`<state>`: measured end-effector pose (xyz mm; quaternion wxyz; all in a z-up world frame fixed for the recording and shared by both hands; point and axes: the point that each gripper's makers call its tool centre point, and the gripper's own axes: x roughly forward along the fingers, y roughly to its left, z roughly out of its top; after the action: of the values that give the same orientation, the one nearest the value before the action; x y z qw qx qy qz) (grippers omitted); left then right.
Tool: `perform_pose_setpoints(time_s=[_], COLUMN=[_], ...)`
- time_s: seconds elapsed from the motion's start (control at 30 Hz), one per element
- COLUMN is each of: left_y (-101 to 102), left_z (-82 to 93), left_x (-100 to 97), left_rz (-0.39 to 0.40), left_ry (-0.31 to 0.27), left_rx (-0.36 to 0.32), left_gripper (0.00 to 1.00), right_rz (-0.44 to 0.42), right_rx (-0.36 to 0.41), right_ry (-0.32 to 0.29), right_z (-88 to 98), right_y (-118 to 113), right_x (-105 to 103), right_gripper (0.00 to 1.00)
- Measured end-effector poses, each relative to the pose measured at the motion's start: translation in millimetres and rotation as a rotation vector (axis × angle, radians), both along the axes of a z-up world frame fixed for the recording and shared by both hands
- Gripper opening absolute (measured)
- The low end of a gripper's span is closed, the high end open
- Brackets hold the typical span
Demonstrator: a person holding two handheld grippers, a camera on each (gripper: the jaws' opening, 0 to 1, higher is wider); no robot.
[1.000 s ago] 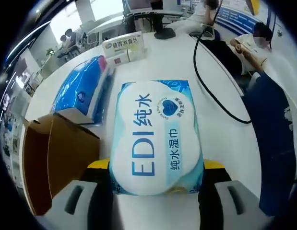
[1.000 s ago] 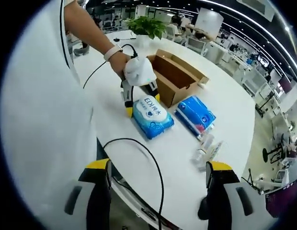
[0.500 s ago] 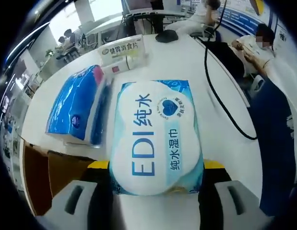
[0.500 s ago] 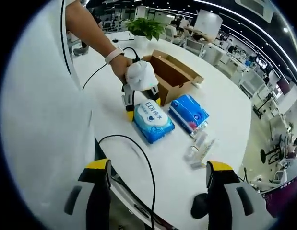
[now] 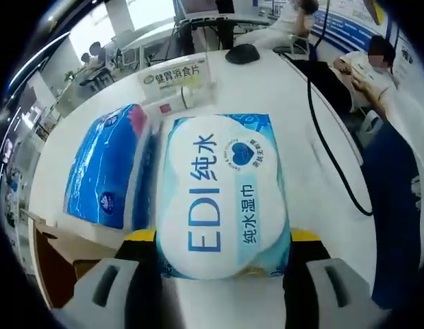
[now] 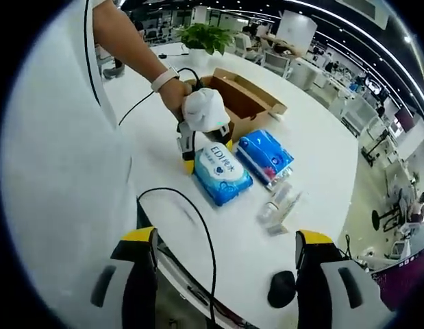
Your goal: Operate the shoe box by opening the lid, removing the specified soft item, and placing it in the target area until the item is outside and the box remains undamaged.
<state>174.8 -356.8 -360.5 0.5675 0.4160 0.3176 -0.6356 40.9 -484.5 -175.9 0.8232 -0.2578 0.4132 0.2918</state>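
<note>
The white table (image 6: 321,157) is round and its curved edge runs close in front of the right gripper (image 6: 225,264), whose two jaws stand wide apart with nothing between them, above the table edge. On this table the open cardboard shoe box (image 6: 249,103) stands with its flaps spread, and the other things lie between the box and the near edge. The wet wipes pack (image 5: 224,195), the soft item, is outside the box; the left gripper (image 5: 224,257) pinches its near end between both jaws, and a hand (image 6: 174,92) holds that gripper just beside the box. The blue tissue pack (image 5: 105,168) lies right next to the wipes pack, with almost no free gap between them, while on the far side of the wipes pack the table surface is bare up to a black cable (image 5: 331,154). The left gripper view gives the printed label of the wipes pack and a small white box with text (image 5: 176,70) beyond it. The right gripper view gives a potted plant (image 6: 205,38) behind the shoe box, a looping black cable (image 6: 191,219) near the table edge and a black computer mouse (image 6: 281,298) at that edge.
</note>
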Motion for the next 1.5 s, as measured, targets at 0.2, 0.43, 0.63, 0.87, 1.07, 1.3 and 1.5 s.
perform_pose_setpoints(time_s=[0.2, 0.43, 0.63, 0.87, 1.07, 1.3, 1.5], left_y=[-9.1, -14.1, -17.7, -20.9, -24.1, -28.3, -28.4], left_z=[0.4, 0.3, 0.1, 0.4, 1.0, 0.9, 2.0], left_x=[1.5, 3.3, 4.5, 5.6, 7.1, 9.2, 9.9], left_rz=[-0.004, -0.01, -0.016, -0.016, -0.014, -0.016, -0.02], left_ry=[0.0, -0.001, 0.0, 0.0, 0.004, 0.004, 0.008], left_rx=[-0.002, -0.004, -0.002, -0.002, -0.005, -0.009, -0.012], left_gripper=[0.72, 0.73, 0.73, 0.73, 0.73, 0.73, 0.73], right_rz=[-0.012, -0.033, -0.045, -0.039, -0.037, -0.041, -0.036], right_rx=[-0.007, -0.008, -0.011, -0.01, -0.012, -0.012, -0.012], right_ry=[0.005, 0.018, 0.016, 0.018, 0.015, 0.02, 0.025], right_z=[1.3, -2.4, -2.0, -3.9, -2.5, -2.9, -3.8], right_y=[-5.6, -9.0, -12.7, -11.7, -12.8, -13.8, -11.1], right_x=[-2.4, -7.0, -7.5, -6.7, -5.4, -4.2, -3.2], right_gripper=[0.84, 0.85, 0.85, 0.84, 0.84, 0.84, 0.84])
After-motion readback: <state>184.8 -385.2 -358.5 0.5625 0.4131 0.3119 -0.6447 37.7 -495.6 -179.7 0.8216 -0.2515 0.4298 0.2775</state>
